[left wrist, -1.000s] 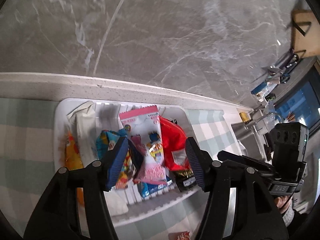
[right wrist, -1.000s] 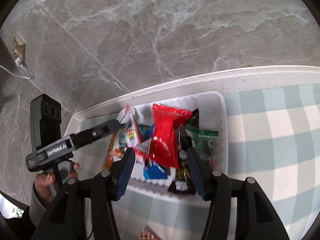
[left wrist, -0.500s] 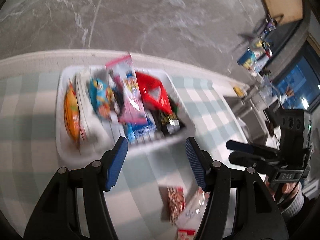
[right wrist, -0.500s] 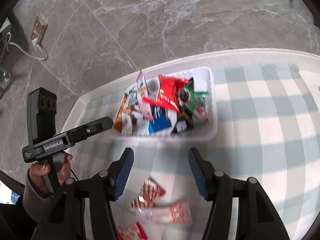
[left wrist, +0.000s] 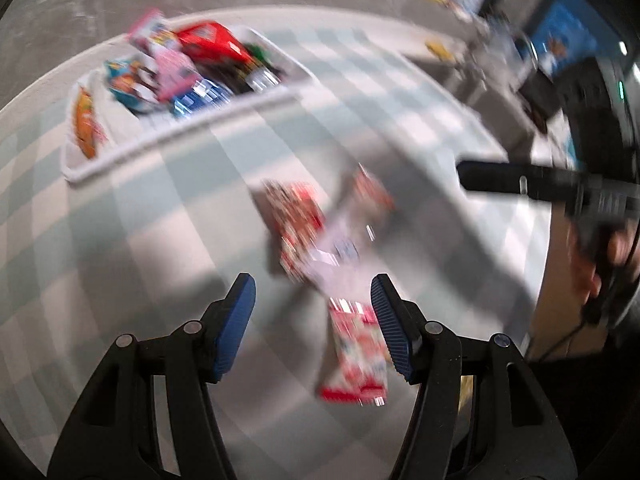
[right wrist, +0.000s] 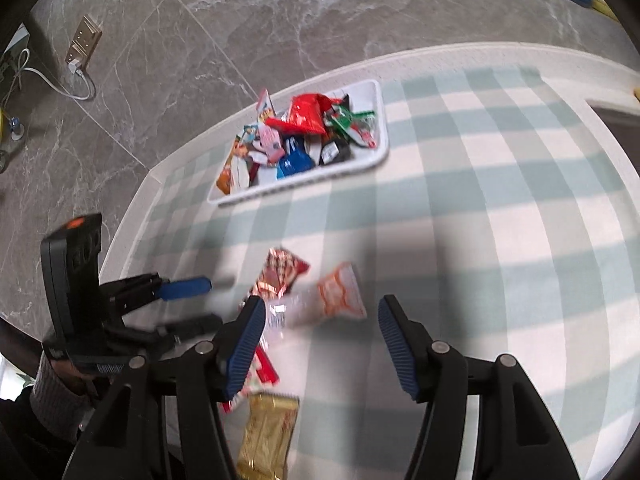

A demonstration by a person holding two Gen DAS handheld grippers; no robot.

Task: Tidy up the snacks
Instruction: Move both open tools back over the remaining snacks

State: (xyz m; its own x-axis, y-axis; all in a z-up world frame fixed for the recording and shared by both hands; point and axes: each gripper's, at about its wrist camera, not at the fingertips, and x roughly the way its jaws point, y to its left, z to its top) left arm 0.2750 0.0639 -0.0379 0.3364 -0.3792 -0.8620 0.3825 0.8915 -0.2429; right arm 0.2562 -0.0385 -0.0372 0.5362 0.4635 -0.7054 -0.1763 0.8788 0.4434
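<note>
Reaching for loose snack packets (right wrist: 340, 294) lying on the checked cloth (right wrist: 500, 208), well short of the white tray (right wrist: 382, 120) already full of snacks, both the left gripper (left wrist: 312, 316) and right gripper (right wrist: 322, 344) empty with jaws apart; best to centre one packet between pads before closing.

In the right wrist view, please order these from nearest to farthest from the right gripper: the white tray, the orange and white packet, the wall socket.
1. The orange and white packet, lying on the checked cloth just ahead of the right gripper.
2. The white tray, farther back on the cloth, full of snacks.
3. The wall socket, far upper left, beyond the counter.
</note>
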